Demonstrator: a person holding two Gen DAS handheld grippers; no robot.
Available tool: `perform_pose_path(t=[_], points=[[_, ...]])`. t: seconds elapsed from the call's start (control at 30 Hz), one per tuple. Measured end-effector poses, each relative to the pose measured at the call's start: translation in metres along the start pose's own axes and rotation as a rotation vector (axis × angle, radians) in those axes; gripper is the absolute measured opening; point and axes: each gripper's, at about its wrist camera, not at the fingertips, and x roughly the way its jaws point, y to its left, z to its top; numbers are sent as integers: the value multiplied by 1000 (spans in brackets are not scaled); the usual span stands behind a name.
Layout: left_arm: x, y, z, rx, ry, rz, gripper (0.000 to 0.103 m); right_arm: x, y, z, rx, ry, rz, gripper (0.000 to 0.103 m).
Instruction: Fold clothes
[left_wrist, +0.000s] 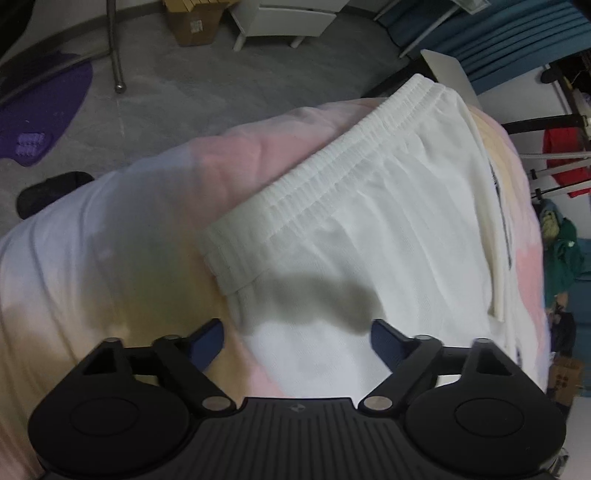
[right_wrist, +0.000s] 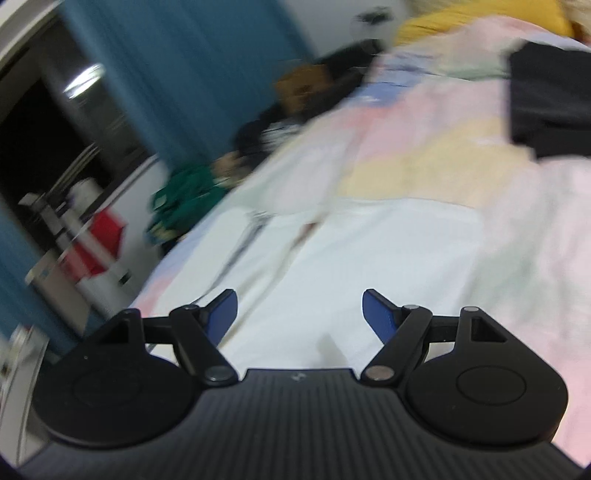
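Observation:
White shorts with a ribbed elastic waistband lie flat on a pastel pink, yellow and white bedspread. My left gripper is open and empty, just above the shorts near the waistband's near corner. The shorts also show in the blurred right wrist view. My right gripper is open and empty above the white cloth. A black garment lies on the bedspread at the far right.
The bed edge drops to a grey floor with a purple mat, a cardboard box and white furniture. Blue curtains, green clothing and a red item stand beside the bed.

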Motion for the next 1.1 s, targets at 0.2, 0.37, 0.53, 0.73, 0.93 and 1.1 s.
perform_pose_path(t=[0.2, 0.37, 0.53, 0.73, 0.93, 1.1], points=[[-3, -1, 5, 46, -10, -268, 81, 9, -46, 5, 137, -37, -153, 76], [-14, 4, 0, 96, -10, -240, 85, 13, -68, 3, 233, -57, -234, 77], [-4, 33, 14, -53, 72, -85, 86, 19, -70, 1, 225, -54, -269, 77], [19, 54, 36, -134, 81, -211, 89, 31, -83, 1, 291, -31, -289, 77], [13, 55, 40, -93, 41, -527, 91, 42, -121, -8, 518, -18, -183, 78], [5, 47, 39, -2, 18, -836, 90, 42, -131, -14, 662, -43, -42, 78]])
